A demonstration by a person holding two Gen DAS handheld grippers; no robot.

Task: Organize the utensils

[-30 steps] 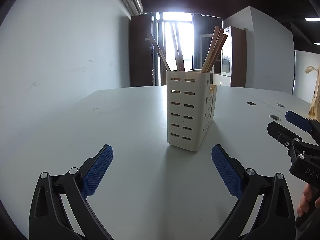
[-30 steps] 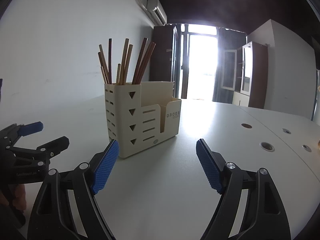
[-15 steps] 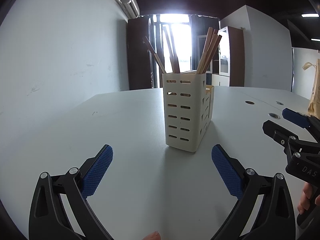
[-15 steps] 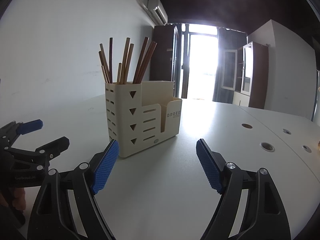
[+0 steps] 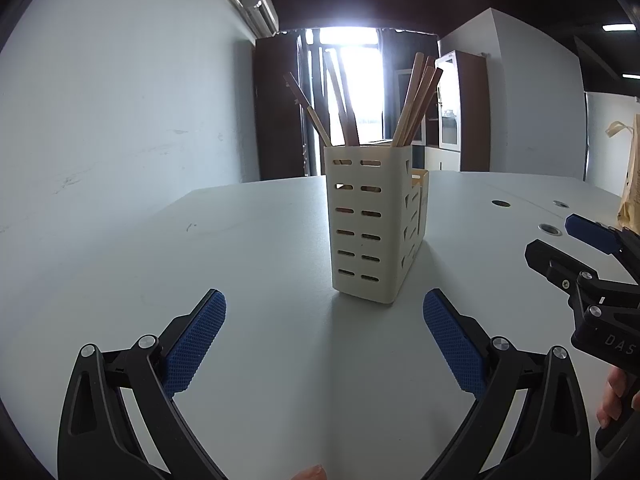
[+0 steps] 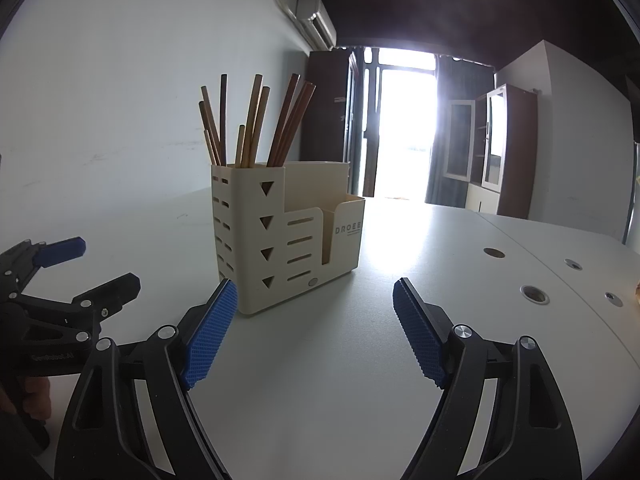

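On the white counter [image 5: 248,248] the cream utensil holder [image 6: 280,248] stands full of chopsticks [image 6: 256,124], near the wide-open, empty left gripper [image 5: 324,344] and right gripper [image 6: 314,328], and a careless bump could tip it.

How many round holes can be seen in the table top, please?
4, all right of the holder: a dark one, a small one behind, a ringed one nearer, a small one rightmost. Others may be hidden.
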